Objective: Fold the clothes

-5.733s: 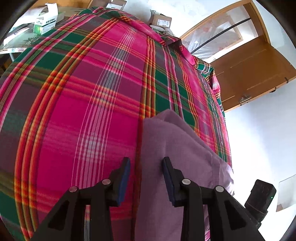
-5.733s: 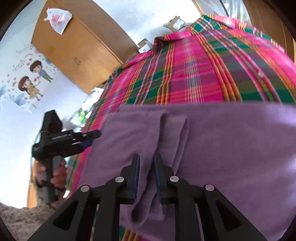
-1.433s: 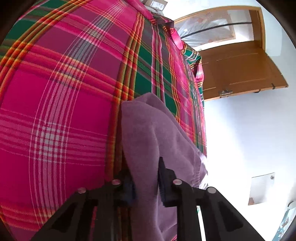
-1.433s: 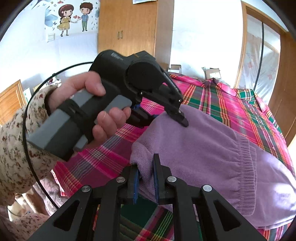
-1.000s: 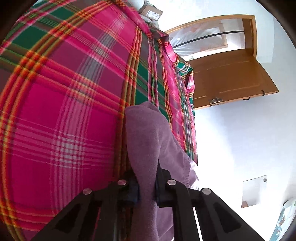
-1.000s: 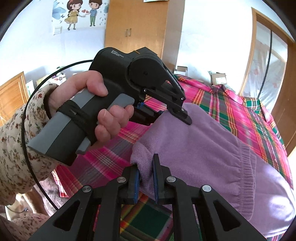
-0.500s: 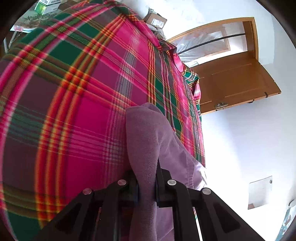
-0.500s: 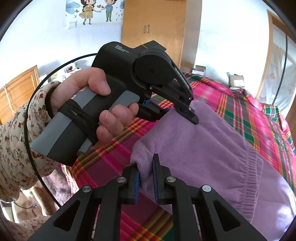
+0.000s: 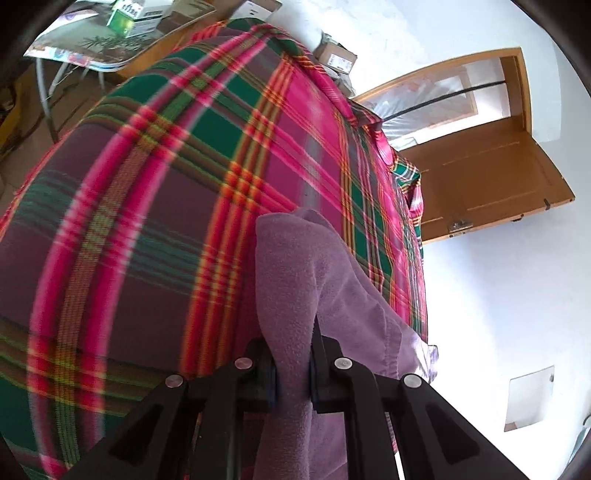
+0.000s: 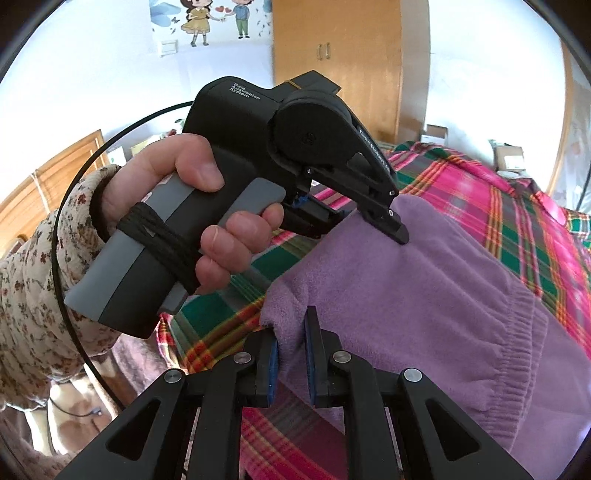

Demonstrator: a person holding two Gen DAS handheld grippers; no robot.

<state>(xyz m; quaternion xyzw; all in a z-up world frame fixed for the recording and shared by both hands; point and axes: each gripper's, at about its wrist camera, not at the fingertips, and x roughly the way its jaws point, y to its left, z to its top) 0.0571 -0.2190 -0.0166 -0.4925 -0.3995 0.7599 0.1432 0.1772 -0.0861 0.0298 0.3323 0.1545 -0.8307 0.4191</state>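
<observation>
The purple fleece garment [image 9: 295, 295] lies on the plaid bedspread [image 9: 147, 221] of the bed, filling the lower middle of the left view and the lower right of the right view [image 10: 424, 295]. I hold it with both claws. My left claw [image 9: 291, 369] is closed on a raised fold of fleece at the bottom centre of its frame, the cloth bulging up between the pads. My right claw [image 10: 290, 354] pinches a corner edge of the same garment, low in its frame, narrow with fleece between the fingers.

Compared with half a second ago, both grips are unchanged, but the left view now takes in more of the far end of the bed: the small bench [image 9: 110, 55] with boxes [image 9: 136, 18] has come into the upper left. In the right view my left hand [image 10: 207, 221] and its black tool body sit a little more to the right and nearer, and that claw's tip [image 10: 391, 225] presses into the fleece at centre right.

That tool and my floral sleeve [image 10: 37, 295] block much of the left half of the right view, hiding the near bed edge. Behind them stand a wooden wardrobe [image 10: 351, 66] and a cartoon wall sticker [image 10: 214, 22] at the top. In the left view an open wooden door [image 9: 491, 184] fills the right middle, and one cardboard box [image 9: 336, 55] sits beyond the bed.

Counted: one garment, two claws, one bed, one door, one wardrobe.
</observation>
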